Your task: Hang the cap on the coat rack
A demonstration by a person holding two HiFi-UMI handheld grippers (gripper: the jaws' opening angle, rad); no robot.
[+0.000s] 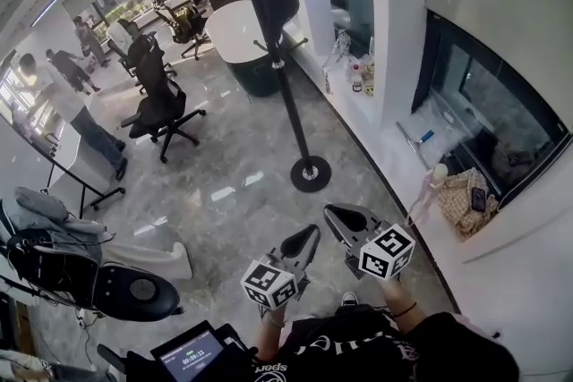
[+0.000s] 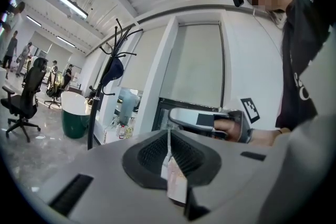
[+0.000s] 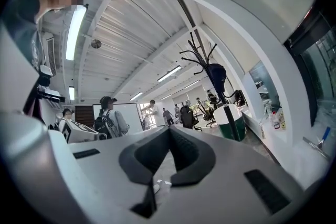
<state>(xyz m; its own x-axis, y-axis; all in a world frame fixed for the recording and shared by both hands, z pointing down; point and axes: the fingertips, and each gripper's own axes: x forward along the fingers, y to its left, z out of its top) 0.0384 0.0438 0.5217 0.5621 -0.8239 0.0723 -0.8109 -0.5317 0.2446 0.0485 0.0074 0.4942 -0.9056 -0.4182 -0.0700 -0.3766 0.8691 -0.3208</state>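
The dark cap (image 2: 113, 70) hangs high on the coat rack (image 1: 286, 94). It is draped over one of the upper hooks, close against the upright black pole, with its crown sagging down alongside the pole. Which way its brim points is too small to tell. So the task's thing is on the rack, not in either tool. The left gripper (image 1: 309, 235) has its ribbed pads pressed together along one seam with nothing caught between them, and the right gripper (image 1: 333, 215) is likewise clenched and empty. Both are held low in front of the person, on the near side of the rack's round base (image 1: 310, 174) and well apart from it. They sit side by side with their noses aimed towards the pole. From the fingers, the cap lies forward and well above, at the far top end of the pole's long axis, so any further contact would mean raising a tool up along the pole rather than pushing straight ahead. The right gripper's tips sit a little nearer the base than the left's, so I judge the right hand the nearer one, though only slightly. Judged from how things lie, the hanging looks done, and both tools appear to be clear of the rack.
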